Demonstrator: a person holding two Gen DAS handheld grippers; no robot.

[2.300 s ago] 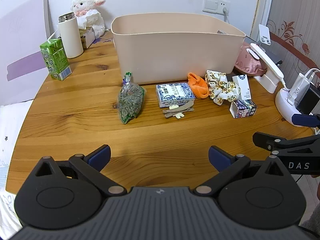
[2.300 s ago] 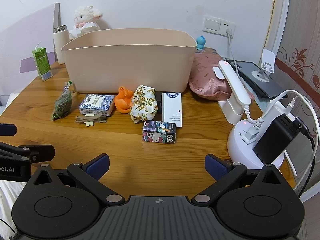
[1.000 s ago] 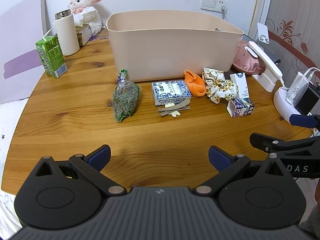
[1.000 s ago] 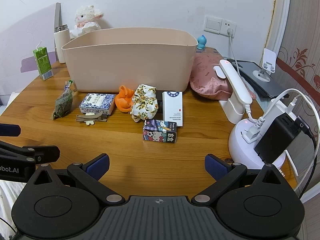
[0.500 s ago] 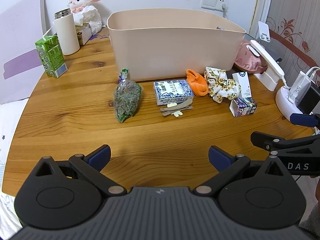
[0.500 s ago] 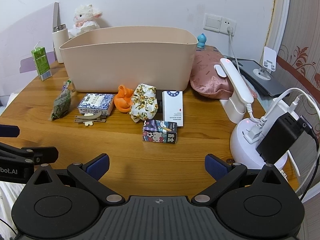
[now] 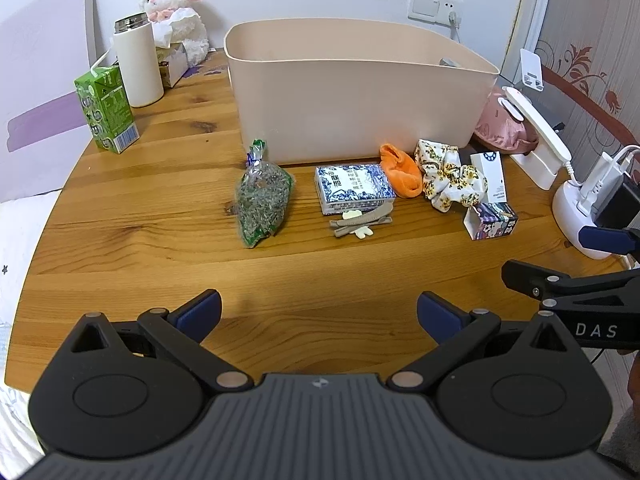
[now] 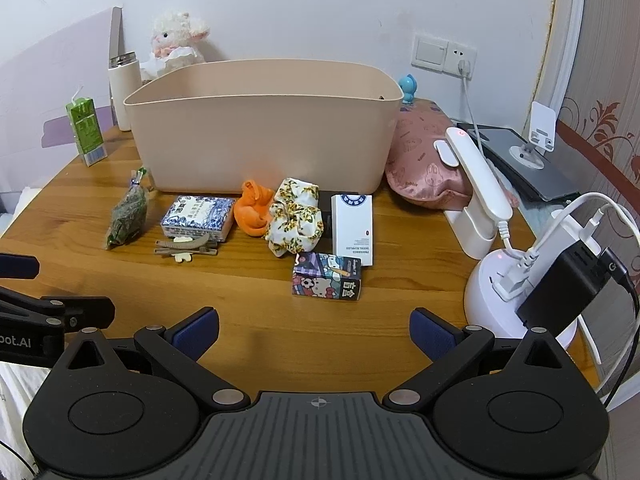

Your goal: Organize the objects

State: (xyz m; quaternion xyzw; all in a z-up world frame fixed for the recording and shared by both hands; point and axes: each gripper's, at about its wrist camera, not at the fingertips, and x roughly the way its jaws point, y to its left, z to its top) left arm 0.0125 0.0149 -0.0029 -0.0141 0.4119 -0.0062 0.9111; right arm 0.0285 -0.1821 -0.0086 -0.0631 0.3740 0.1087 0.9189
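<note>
A beige bin (image 7: 360, 92) (image 8: 260, 140) stands at the back of the wooden table (image 7: 160, 240). In front of it lie a bag of green herbs (image 7: 262, 200) (image 8: 126, 216), a blue-patterned box (image 7: 352, 188) (image 8: 198, 216), hair clips (image 7: 360, 222) (image 8: 186, 248), an orange cloth (image 7: 402, 176) (image 8: 254, 214), a floral scrunchie (image 7: 452, 182) (image 8: 294, 220), a white box (image 7: 490, 176) (image 8: 352, 228) and a cartoon box (image 7: 490, 220) (image 8: 326, 276). My left gripper (image 7: 318, 314) and my right gripper (image 8: 314, 330) are both open and empty, above the table's front edge.
A green juice carton (image 7: 106, 112), a white flask (image 7: 136, 68) and a plush lamb (image 7: 174, 16) stand at the back left. A pink pouch (image 8: 424, 168), a white stand (image 8: 478, 200) and a charger hub with cables (image 8: 532, 280) are on the right.
Both grippers have shifted slightly over the front of the table; the view has drifted a little. Both stay open. No object has moved.
</note>
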